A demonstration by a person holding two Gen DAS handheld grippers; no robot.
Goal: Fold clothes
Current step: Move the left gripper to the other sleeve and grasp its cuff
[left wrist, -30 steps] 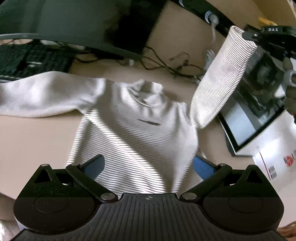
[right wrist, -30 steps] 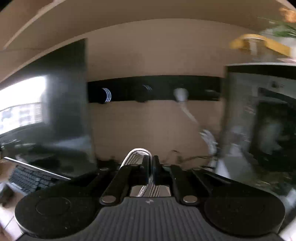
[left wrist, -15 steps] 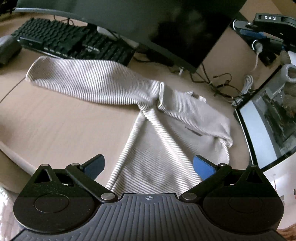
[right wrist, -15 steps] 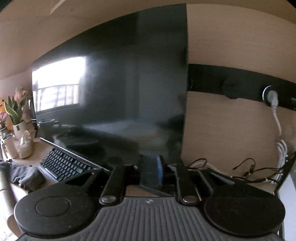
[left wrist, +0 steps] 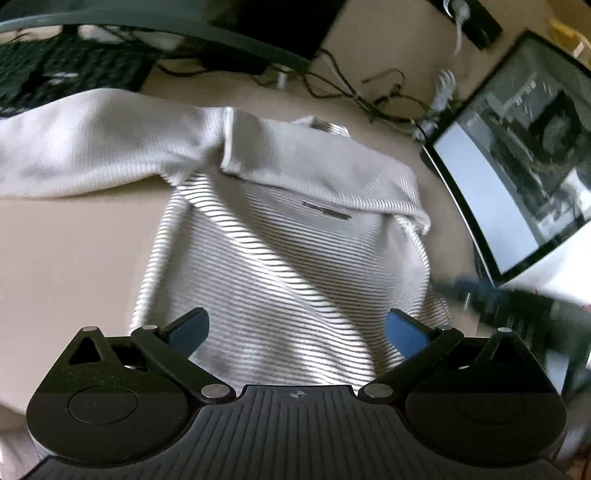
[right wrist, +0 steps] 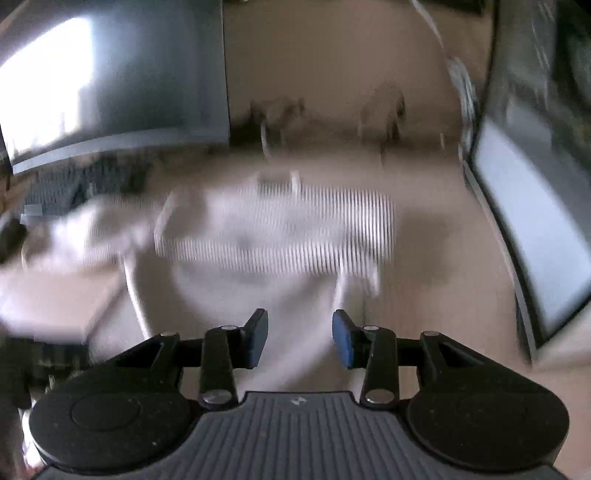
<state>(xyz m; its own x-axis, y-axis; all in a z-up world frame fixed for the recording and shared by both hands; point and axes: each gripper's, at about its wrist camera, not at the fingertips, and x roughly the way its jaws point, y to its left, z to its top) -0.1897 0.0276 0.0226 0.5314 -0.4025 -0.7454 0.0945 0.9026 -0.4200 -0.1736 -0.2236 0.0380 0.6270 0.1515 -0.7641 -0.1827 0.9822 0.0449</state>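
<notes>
a: the shirt (left wrist: pixel 280 236) is lying flat on the desk (left wrist: pixel 66 258), a ribbed knit in fine dark-and-pale stripes. one sleeve (left wrist: pixel 317 173) is lying folded across the chest, just under the collar. the other sleeve (left wrist: pixel 85 147) is stretching out to the left, toward the keyboard (left wrist: pixel 55 74).

b: the left gripper (left wrist: pixel 295 332) is hanging over the shirt's lower half, jaws spread wide, blue pads (left wrist: pixel 404 334) bare, gripping nothing.

a: the right gripper (right wrist: pixel 299 338) is likewise released, pads (right wrist: pixel 341 339) parted with only cloth showing in the gap. its view is smearing badly, so i cannot tell whether it is touching the fabric.

b: in that blurred view the shirt (right wrist: pixel 280 236) is showing as a striped band across the middle, the desk (right wrist: pixel 436 266) bare to its right.

a: around it: a dark curved monitor (left wrist: pixel 184 14) is standing behind the keyboard, thin black cables (left wrist: pixel 351 92) are tangling on the desk past the collar, and a flat screen (left wrist: pixel 524 177) is leaning at the right, near the shirt's shoulder.

b: a dark blurred shape (left wrist: pixel 517 302) is sitting at the right edge, beside the hem. i cannot make out what it is.
</notes>
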